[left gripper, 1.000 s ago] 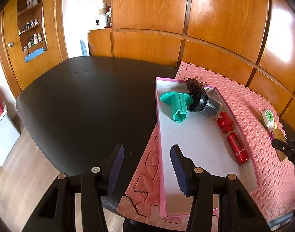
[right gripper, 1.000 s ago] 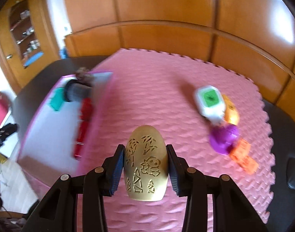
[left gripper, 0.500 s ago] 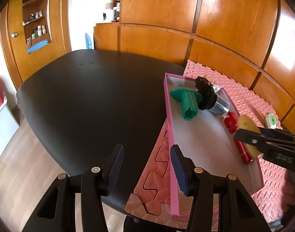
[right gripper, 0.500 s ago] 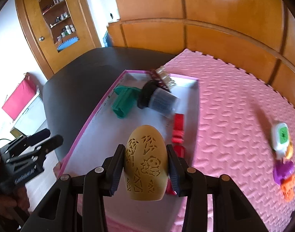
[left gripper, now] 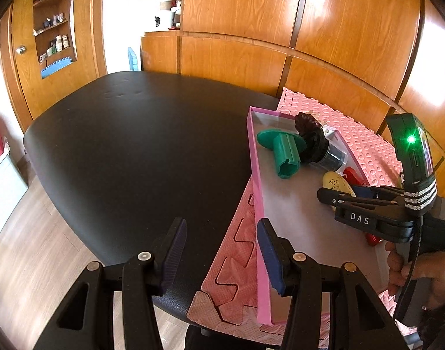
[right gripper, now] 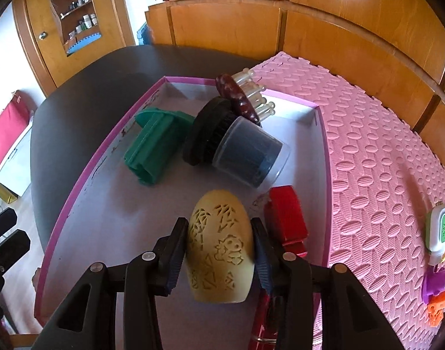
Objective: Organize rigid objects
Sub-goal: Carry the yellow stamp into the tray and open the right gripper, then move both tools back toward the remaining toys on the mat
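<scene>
Wood-panelled room, black worktop (left gripper: 135, 145) at left; left hand-held gripper (left gripper: 222, 258), lower centre, jaws apart, empty; pink tray (right gripper: 76, 192) beneath the right hand-held gripper (right gripper: 221, 250), clamped on the upright yellow egg (right gripper: 221, 245), long axis pointing up-frame; contact with tray floor hidden; red block (right gripper: 286, 218) just right.

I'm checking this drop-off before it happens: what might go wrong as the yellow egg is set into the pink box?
1. The carved yellow egg is rounded; released by the right claw, it may roll into the red block.
2. The pink box is crowded ahead: the egg could bump the clear-capped black brush or green plastic part.
</scene>
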A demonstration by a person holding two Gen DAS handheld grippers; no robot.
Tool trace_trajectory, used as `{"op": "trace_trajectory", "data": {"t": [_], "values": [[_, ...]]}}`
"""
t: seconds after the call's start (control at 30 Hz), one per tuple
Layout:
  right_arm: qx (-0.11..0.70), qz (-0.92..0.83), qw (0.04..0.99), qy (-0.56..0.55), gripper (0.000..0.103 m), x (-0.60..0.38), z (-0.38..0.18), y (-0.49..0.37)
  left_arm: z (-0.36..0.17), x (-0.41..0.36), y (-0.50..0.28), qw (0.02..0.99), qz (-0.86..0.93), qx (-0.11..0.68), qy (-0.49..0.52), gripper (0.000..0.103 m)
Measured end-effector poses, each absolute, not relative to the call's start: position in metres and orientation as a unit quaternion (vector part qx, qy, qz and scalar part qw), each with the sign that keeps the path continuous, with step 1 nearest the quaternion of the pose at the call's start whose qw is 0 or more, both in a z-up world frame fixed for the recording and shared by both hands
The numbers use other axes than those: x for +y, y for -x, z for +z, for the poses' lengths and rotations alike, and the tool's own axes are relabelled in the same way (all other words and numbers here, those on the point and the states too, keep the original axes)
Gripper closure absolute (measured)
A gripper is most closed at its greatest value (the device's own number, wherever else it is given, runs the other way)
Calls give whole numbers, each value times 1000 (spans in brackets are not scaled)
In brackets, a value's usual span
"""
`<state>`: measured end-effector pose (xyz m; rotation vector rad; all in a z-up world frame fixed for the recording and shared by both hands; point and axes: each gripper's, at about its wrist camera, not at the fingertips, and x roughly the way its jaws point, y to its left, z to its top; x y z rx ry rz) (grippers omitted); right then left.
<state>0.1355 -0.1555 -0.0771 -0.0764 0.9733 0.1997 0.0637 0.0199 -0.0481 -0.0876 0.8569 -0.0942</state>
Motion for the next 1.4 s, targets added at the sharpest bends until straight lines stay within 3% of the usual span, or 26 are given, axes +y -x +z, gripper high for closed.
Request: {"op": "trace_trajectory", "data": {"t": [1.4], "values": [[362,64,930,-4,57,-198,-23,-63,-31,-27,-46,913,-87,399,-4,48]]}}
